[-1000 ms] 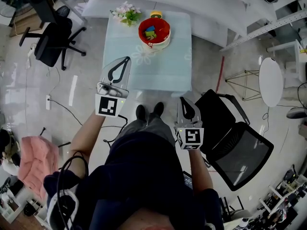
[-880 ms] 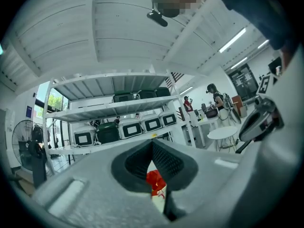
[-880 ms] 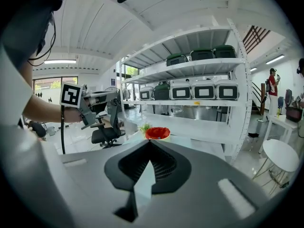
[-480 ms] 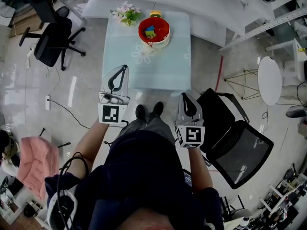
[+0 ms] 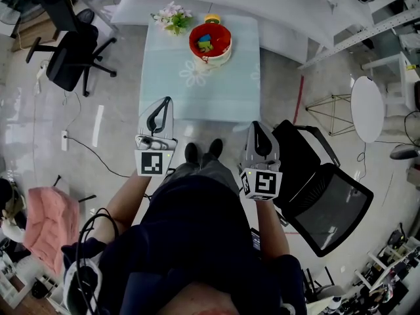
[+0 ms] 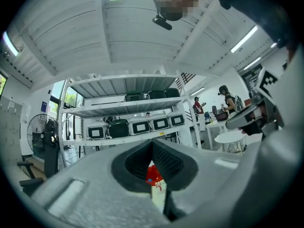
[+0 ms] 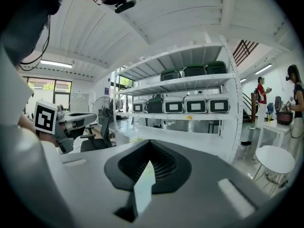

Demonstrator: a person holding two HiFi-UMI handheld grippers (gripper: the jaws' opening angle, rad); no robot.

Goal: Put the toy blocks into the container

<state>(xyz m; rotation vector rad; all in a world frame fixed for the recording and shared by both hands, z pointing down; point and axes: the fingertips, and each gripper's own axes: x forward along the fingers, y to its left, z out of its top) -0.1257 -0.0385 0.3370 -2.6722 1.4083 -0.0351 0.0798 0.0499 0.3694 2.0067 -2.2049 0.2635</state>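
Left gripper (image 5: pixel 167 102) pulled back off the table (image 5: pixel 210 92) toward 6 o'clock, right gripper (image 5: pixel 256 126) edged toward 12. Both jaws closed, empty. Toy blocks (image 5: pixel 205 43) inside red container (image 5: pixel 216 59), 12 o'clock.

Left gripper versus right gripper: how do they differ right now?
In the head view the left gripper overlaps the table's near edge; the right gripper ends at its near right corner, beside the black chair. The left gripper's jaw gap frames the red container; the right gripper's does not. Both are shut and empty.
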